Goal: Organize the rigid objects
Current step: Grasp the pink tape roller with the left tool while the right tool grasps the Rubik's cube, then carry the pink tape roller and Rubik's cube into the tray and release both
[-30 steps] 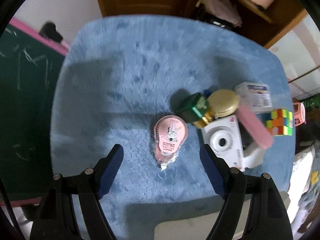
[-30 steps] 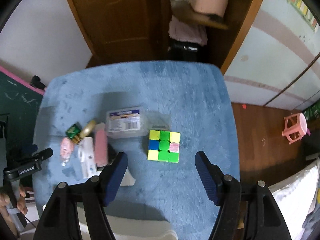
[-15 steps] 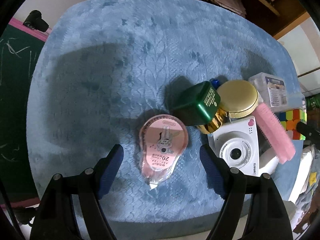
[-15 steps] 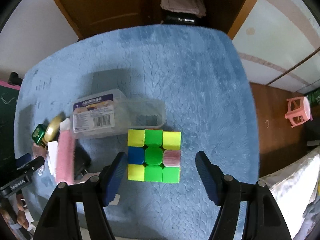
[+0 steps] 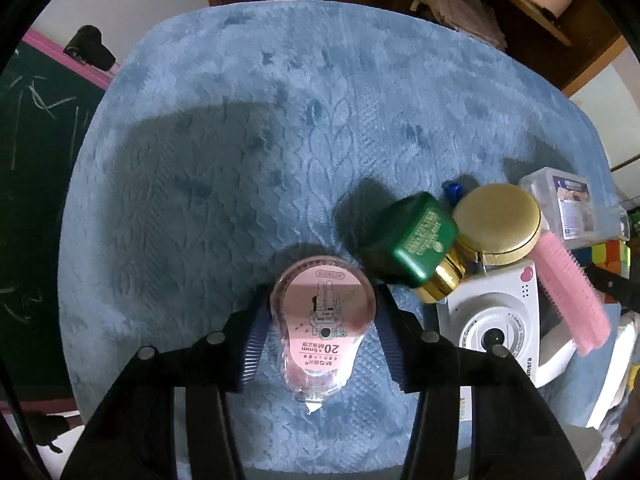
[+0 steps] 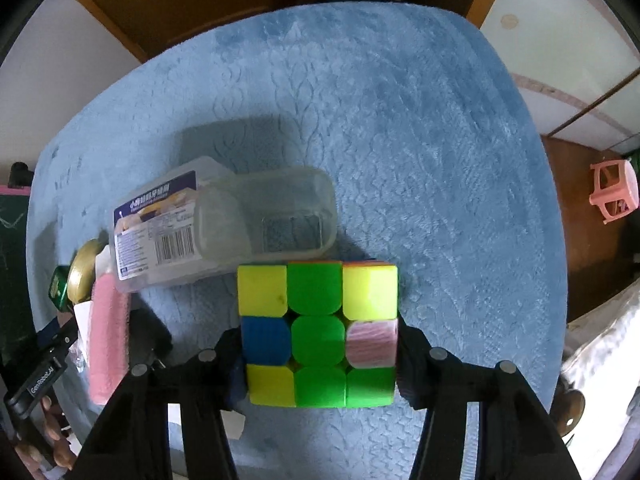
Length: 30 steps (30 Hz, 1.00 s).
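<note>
A pink correction tape dispenser (image 5: 324,320) lies flat on the blue plush cloth (image 5: 280,140). My left gripper (image 5: 322,312) points down over it, jaws closing, and both pads touch its round sides. In the right wrist view a colour puzzle cube (image 6: 318,332) with a mostly green and yellow top sits on the cloth. My right gripper (image 6: 320,340) straddles it from above, jaws closing, with the pads against the cube's left and right faces. The cube (image 5: 612,252) also shows at the right edge of the left wrist view.
Right of the tape crowd a green box (image 5: 412,240), a gold round tin (image 5: 498,224), a white toy camera (image 5: 492,332) and a pink hair roller (image 5: 568,296). A clear plastic box (image 6: 224,228) lies just behind the cube. A pink stool (image 6: 614,190) stands on the floor.
Both grippers have come down onto the cloth. Their jaws have narrowed from wide apart to the sides of the tape and the cube.
</note>
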{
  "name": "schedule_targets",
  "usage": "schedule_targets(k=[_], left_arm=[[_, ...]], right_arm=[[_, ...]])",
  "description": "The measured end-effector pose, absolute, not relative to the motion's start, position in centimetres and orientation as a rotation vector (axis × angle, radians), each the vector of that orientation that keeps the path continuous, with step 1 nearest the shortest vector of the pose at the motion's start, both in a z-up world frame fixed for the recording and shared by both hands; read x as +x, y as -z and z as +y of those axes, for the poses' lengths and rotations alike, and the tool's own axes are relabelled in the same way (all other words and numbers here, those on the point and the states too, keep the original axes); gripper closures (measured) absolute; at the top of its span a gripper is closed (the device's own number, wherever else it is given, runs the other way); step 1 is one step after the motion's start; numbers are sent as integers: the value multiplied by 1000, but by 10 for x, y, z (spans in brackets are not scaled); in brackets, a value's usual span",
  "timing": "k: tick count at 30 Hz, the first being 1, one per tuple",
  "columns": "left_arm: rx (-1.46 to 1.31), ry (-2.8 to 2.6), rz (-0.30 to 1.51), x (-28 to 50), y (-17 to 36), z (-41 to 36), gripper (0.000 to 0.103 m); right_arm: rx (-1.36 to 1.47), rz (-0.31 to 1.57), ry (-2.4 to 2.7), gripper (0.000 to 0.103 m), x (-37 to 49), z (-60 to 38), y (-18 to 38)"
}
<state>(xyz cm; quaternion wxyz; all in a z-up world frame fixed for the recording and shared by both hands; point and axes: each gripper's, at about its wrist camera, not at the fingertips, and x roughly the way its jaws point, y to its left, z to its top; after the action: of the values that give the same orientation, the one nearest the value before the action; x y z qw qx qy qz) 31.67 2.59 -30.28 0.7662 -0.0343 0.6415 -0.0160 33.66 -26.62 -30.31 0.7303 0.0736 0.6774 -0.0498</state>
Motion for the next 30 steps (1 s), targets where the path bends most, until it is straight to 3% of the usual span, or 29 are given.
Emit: schedule_targets(k=[14, 30], left_arm=[[-79, 50, 1277, 292, 236, 34, 50], [-44, 117, 1058, 199, 86, 19, 50]], right_arm=[[145, 1431, 69, 47, 302, -258, 269], [135, 1169, -75, 47, 235, -223, 113]])
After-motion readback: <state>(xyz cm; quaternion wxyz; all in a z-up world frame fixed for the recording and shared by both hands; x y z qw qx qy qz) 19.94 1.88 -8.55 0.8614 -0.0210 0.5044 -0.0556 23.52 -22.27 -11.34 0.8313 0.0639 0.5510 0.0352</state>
